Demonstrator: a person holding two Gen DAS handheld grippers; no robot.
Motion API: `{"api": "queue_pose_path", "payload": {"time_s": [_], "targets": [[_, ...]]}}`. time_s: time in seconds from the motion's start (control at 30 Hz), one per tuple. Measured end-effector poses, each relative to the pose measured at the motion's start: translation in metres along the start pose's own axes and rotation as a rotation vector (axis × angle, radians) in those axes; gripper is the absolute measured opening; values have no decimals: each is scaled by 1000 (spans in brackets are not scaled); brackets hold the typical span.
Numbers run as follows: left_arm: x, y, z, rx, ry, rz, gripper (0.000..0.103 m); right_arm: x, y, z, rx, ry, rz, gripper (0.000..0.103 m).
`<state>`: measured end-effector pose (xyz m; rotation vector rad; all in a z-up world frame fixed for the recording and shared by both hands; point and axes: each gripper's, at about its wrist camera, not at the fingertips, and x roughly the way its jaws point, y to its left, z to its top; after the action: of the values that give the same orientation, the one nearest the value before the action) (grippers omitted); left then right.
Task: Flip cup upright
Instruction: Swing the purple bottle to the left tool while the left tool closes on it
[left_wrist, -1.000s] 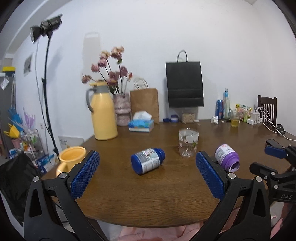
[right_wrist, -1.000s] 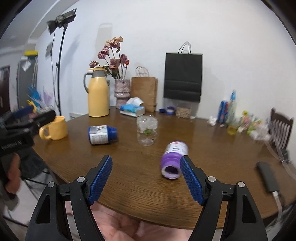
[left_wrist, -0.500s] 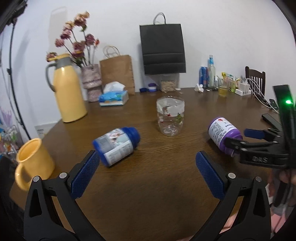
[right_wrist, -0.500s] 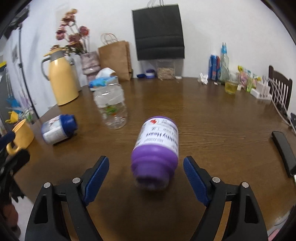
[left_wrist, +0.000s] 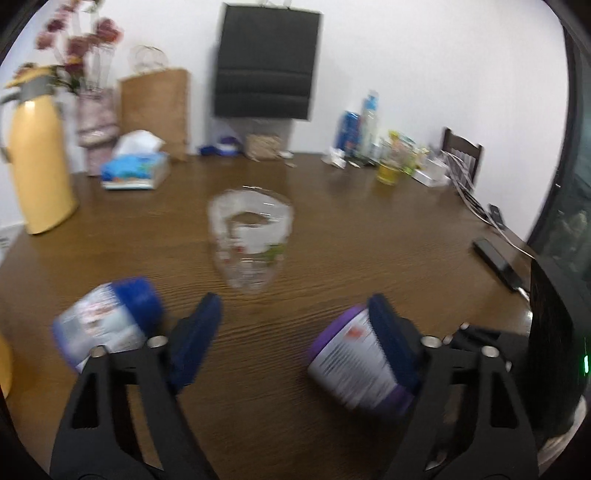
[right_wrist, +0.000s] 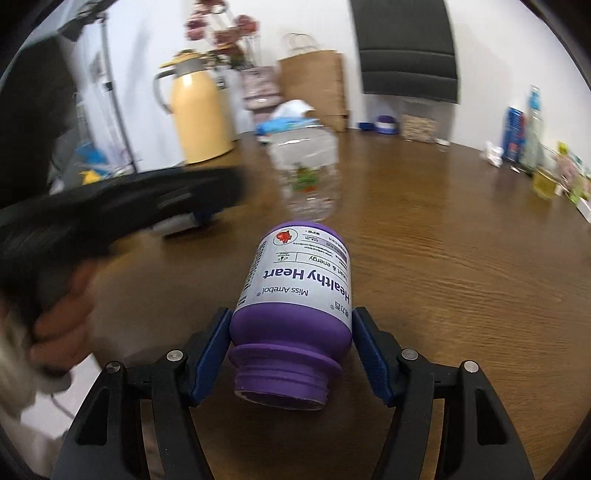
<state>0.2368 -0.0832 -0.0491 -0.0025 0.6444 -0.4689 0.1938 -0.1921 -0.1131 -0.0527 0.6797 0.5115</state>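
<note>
Right claw (right_wrist: 291, 332) grasps the purple bottle (right_wrist: 295, 291) at its shoulder, both pads touching it; the bottle lies with its open neck toward the camera, base at 12 o'clock. Left claw (left_wrist: 295, 332) is released, spread wide above the table (left_wrist: 369, 229). Its right finger hides part of the purple bottle. Between them stands the blurred cup (left_wrist: 251, 240), perhaps mouth-down. At 9 o'clock, a blue bottle (left_wrist: 107, 325) lies smeared.

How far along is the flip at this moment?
Nothing upright yet: the purple bottle lies on its side on the table. In hand: the right gripper grips its shoulder. Remaining: tipping it upright; the blue bottle also lies sideways, left gripper open.
</note>
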Motion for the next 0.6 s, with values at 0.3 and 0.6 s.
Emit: {"api": "queue_pose_path", "payload": {"time_s": [0.3,0.6], "targets": [[42,-28,-2,140,67,-3,46,-7,-26,-2,7,3,-58,78],[49,-27,-3,173,75,97,46,-9,-84,-2,211,9,-228,79]]}}
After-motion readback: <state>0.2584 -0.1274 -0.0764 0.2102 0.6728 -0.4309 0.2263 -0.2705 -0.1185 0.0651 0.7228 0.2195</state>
